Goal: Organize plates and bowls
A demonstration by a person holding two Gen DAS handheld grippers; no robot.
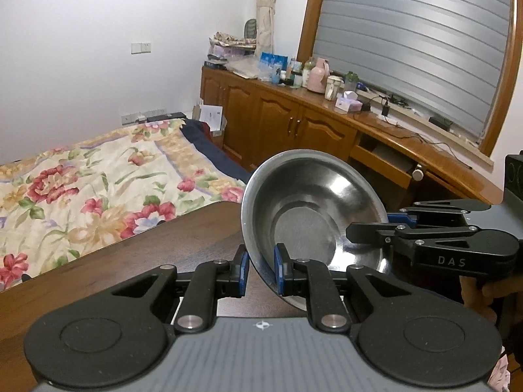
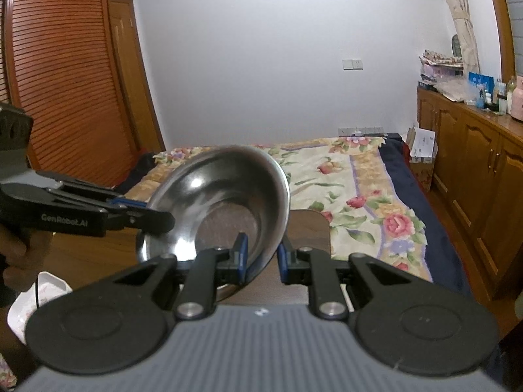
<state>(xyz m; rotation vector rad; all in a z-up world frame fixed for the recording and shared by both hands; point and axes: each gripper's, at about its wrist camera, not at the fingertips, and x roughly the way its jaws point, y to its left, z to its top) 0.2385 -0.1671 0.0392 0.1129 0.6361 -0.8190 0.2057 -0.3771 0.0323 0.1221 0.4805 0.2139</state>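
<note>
Steel bowl (image 1: 313, 215) held tilted in the air above the near part of a dark wooden table (image 1: 183, 245), its open side turned toward both cameras. The left gripper (image 1: 260, 272) straddles the bowl's near rim, 1 blue pad (image 1: 278, 269) inside the wall and 1 outside; the inner pad touches the metal, while a gap shows at the outer pad, so a full pinch cannot be confirmed. The right gripper (image 2: 261, 258) straddles the rim likewise, with its jaws visibly spread wider than the wall. A flowered bedspread (image 1: 98, 189) lies beyond the table; a white dish (image 2: 36, 297) sits low at the left. Handling, as judged: the bowl looks thin, stiff and light, unlikely to break, but its polished surface is slippery. The rolled rim offers the surest hold, with pads set square across the wall to resist swinging.
</note>
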